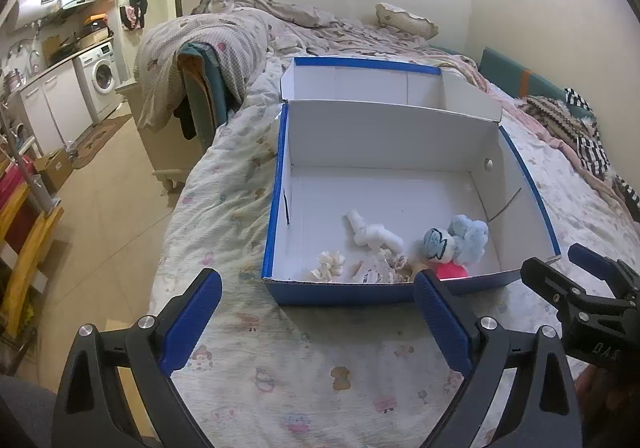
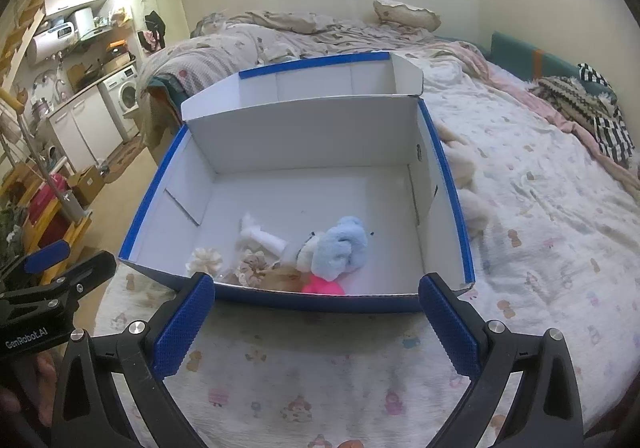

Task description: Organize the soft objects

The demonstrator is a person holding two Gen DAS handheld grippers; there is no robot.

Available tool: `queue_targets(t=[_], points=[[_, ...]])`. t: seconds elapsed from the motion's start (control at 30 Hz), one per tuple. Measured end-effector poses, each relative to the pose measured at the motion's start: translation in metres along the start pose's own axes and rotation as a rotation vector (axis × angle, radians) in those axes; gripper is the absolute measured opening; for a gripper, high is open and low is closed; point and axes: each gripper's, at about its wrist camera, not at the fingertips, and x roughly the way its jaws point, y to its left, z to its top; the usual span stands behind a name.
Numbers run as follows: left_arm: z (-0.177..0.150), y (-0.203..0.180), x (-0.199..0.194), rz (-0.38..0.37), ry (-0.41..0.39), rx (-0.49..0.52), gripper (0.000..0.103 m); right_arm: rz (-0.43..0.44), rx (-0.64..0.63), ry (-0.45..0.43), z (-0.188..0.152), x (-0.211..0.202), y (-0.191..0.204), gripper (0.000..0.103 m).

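Both grippers hang spread and empty over the bed, just short of the open blue-and-white cardboard box.

The left gripper has its blue-padded jaws wide apart with nothing between them; the right gripper is the same, jaws wide and empty. Straight ahead of both sets of jaws the box rests on the cartoon-printed white quilt, lid folded back. Inside, near the front wall closest to the jaws, lie a light-blue fluffy plush toy, a knotted white cloth piece, a cream ruffled scrunchie, a beige patterned scrunchie and a bright pink soft item. Beyond the right jaw of the right gripper, a cream furry object lies against the box's outer side.
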Motion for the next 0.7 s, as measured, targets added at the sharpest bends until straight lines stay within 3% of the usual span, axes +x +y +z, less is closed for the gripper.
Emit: queue_targets(t=[0.7], points=[[-0.0031,0.0001,0.0009,0.011,0.004,0.007,0.096,-0.003,0.001,0.005,0.0017,-0.0019,-0.0030,0.103]])
